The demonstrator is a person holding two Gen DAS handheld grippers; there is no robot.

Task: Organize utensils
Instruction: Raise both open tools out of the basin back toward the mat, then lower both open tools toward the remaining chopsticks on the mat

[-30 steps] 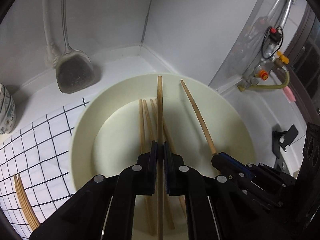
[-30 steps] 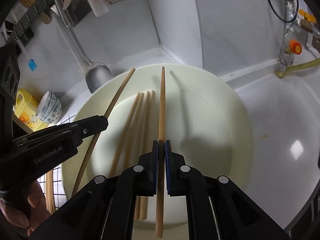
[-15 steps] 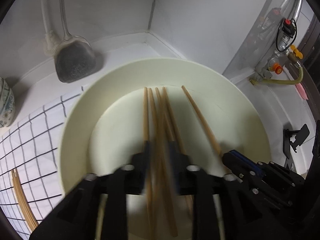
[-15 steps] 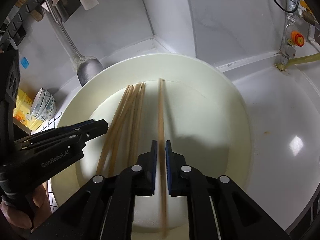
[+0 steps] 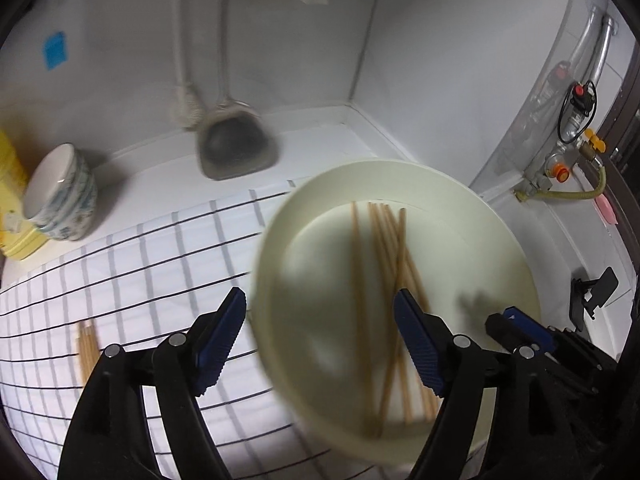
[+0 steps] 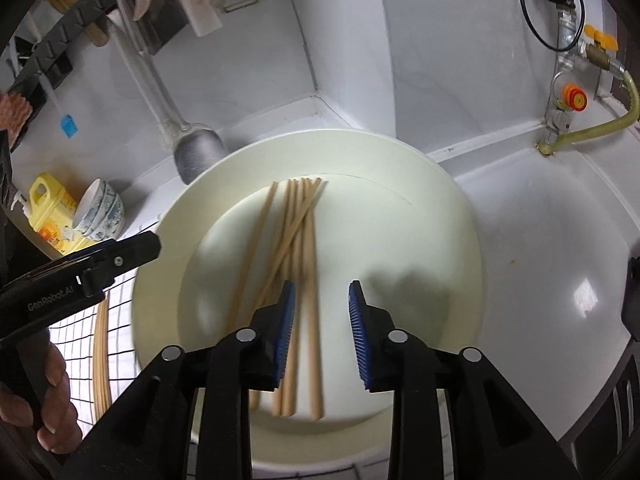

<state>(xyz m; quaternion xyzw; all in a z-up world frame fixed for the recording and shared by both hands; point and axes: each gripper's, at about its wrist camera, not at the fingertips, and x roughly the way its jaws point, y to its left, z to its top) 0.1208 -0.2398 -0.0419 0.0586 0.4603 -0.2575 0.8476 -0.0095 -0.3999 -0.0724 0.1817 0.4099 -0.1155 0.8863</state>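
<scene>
On the left we see spare chopsticks (image 5: 87,350) lying on the checked cloth (image 5: 132,264). Our left gripper (image 5: 320,334) gapes wide, empty. More chopsticks (image 6: 294,264) lie in the plate (image 6: 432,208); our right gripper (image 6: 322,322) hovers above them, parted, empty.

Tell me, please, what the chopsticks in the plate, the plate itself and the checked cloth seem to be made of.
Chopsticks: probably bamboo or wood, going by the matte, even tan colour and thin straight shafts.
Plate: smooth cream surface with a soft sheen; it could be ceramic or melamine, the look leaves it open.
Checked cloth: woven fabric, white with dark grid lines, lying flat and matte.
</scene>
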